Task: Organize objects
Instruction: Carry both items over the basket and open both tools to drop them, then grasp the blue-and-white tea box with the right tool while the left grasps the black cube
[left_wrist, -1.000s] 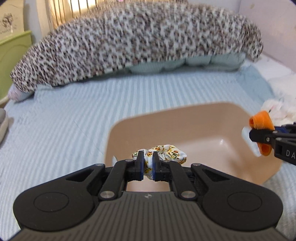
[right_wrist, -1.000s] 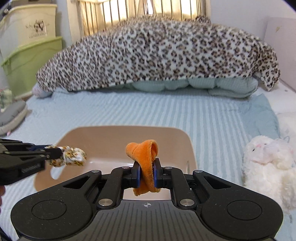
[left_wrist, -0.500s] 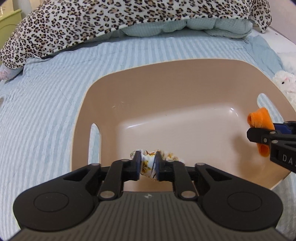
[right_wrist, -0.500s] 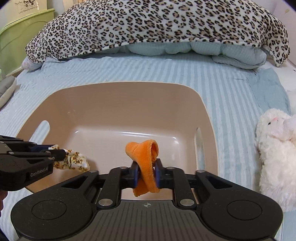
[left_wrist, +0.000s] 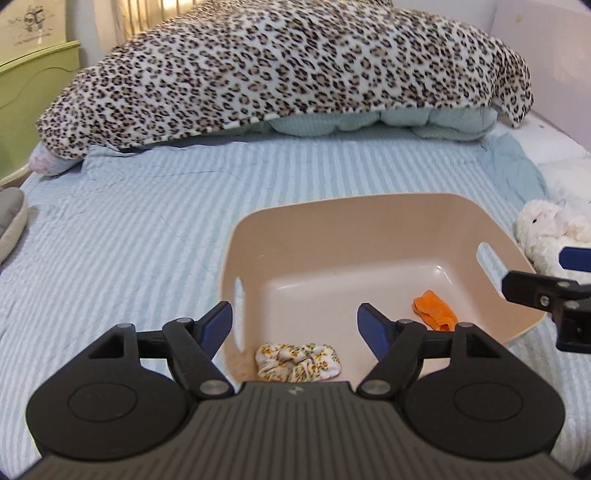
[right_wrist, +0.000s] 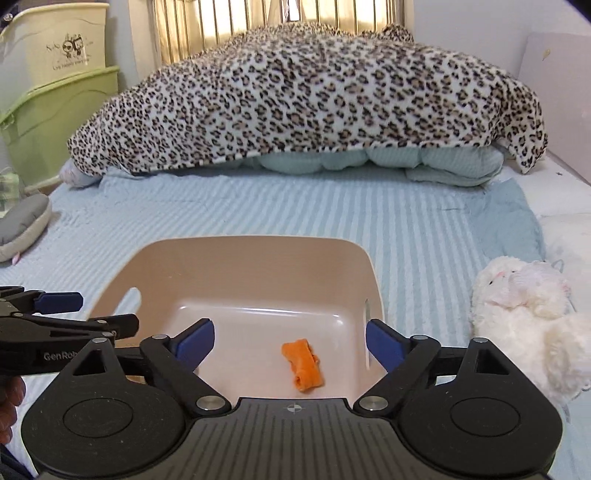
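Note:
A beige plastic bin (left_wrist: 332, 218) (right_wrist: 255, 254) sits on the blue striped bed. A floral scrunchie (left_wrist: 297, 362) lies on the bin floor at its near left. An orange scrunchie (left_wrist: 435, 310) (right_wrist: 303, 363) lies on the floor to the right. My left gripper (left_wrist: 295, 323) is open and empty above the floral scrunchie. My right gripper (right_wrist: 290, 338) is open and empty above the orange scrunchie. Each gripper shows at the edge of the other's view, the right one (left_wrist: 546, 291) and the left one (right_wrist: 70, 314).
A white plush toy (right_wrist: 524, 306) (left_wrist: 546, 229) lies right of the bin. A leopard-print blanket (left_wrist: 288, 70) over pale pillows fills the far end of the bed. A grey slipper-like item (right_wrist: 22, 225) lies at the left edge, with green storage boxes (right_wrist: 55, 122) behind.
Both grippers have opened and let go of their scrunchies, which now lie on the bin floor. Both grippers have pulled back and risen above the bin.

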